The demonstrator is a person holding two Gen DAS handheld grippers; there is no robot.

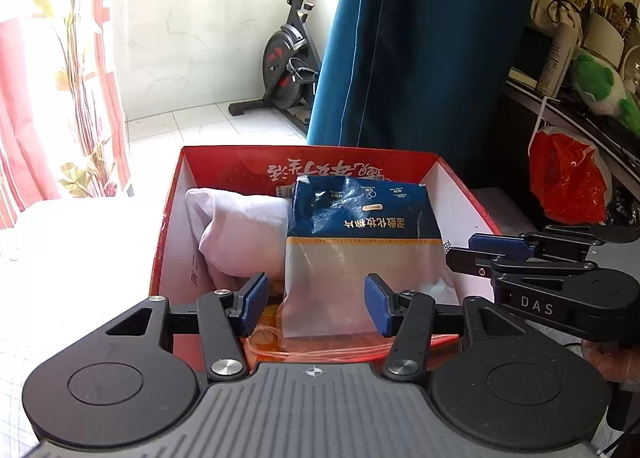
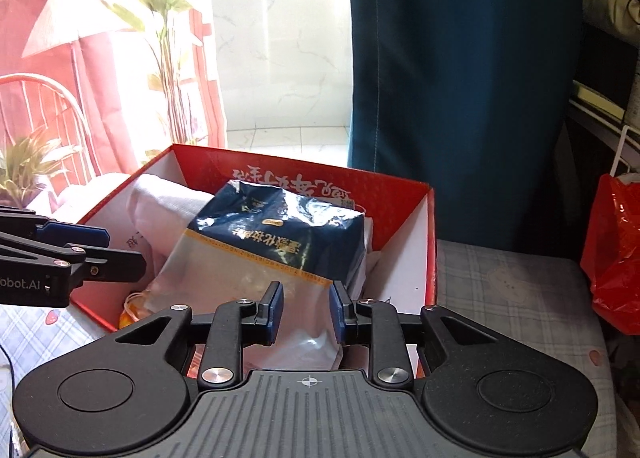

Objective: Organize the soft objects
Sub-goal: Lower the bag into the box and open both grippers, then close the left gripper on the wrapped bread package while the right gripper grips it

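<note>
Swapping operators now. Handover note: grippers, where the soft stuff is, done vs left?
Left gripper: open, nothing held, poised over the near edge of the red box.
Right gripper: jaws slightly apart, empty, at the same near edge.
In the box: blue cotton-pad pack on top, leaning on a white cloth roll; an orange item lies underneath at the near wall, unclear what it is.
Done: pack and cloth are in the box.
Left: no other soft items visible on the table near the box; check outside these views before closing out.
</note>
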